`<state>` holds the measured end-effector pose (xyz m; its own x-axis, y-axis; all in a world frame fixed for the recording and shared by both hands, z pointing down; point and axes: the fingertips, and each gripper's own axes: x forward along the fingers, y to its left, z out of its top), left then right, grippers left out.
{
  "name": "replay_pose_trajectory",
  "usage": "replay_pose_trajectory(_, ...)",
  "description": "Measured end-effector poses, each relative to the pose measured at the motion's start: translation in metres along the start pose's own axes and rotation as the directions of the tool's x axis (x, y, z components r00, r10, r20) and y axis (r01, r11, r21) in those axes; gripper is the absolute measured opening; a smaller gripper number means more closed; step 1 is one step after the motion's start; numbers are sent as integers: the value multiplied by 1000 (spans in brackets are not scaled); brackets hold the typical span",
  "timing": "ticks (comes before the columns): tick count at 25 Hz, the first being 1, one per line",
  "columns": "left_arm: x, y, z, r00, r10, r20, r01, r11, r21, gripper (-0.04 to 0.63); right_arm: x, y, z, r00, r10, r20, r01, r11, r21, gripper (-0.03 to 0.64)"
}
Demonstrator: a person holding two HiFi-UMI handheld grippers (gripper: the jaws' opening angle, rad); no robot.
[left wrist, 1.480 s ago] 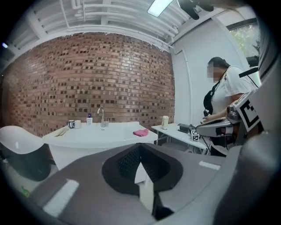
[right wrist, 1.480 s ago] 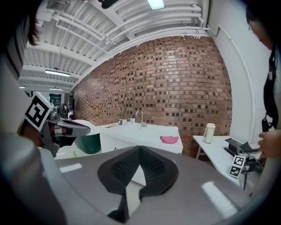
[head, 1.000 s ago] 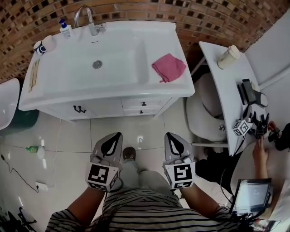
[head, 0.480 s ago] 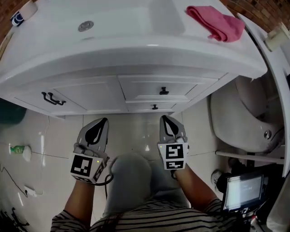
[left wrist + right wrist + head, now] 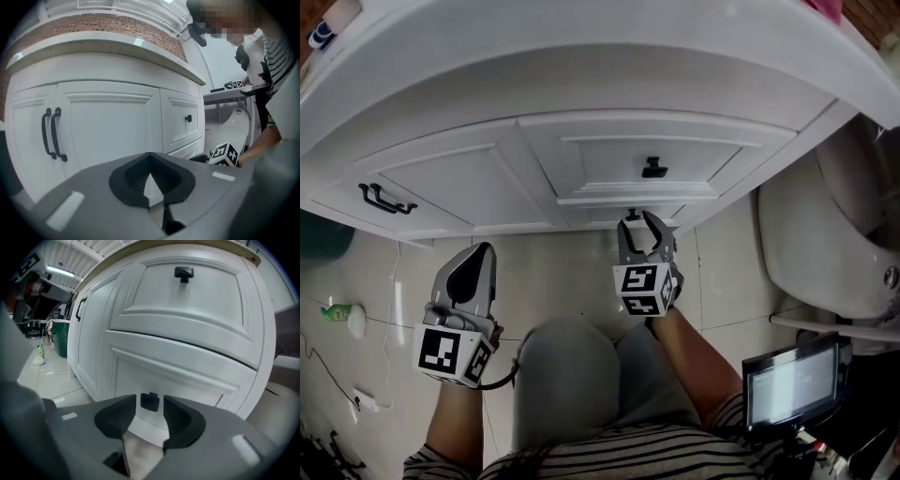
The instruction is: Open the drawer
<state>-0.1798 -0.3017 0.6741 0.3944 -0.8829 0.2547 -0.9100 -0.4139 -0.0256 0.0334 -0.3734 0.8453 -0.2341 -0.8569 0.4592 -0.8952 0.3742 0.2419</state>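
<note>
Lower centre of the head view: right gripper [image 5: 643,225] sits at the lower drawer [image 5: 591,214], beneath the upper drawer [image 5: 619,159]. Left gripper [image 5: 478,255] hangs at lower left, apart from the cabinet [image 5: 469,183].

Left gripper view: jaws together, nothing held.

Right gripper view: jaws have just been opening and stand wide, flanking the knob [image 5: 150,401] at lower centre, pads off it.

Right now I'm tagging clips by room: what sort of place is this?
Probably a bathroom or washroom: a white vanity cabinet with black handles under a white counter, a tiled floor, and a brick wall behind.
</note>
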Motion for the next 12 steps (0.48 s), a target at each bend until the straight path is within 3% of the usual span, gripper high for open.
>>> replay_pose_trajectory(7,-18,7,2,999,50,-7,-50,998,34,15,10,-1,-2,999,-50,-5,50,999,4,137)
replay_pose_trajectory(12,-29,2,4,998,60,3,-60,998,26,15,1,4,-6,999,-28,-18,29,999,29,132)
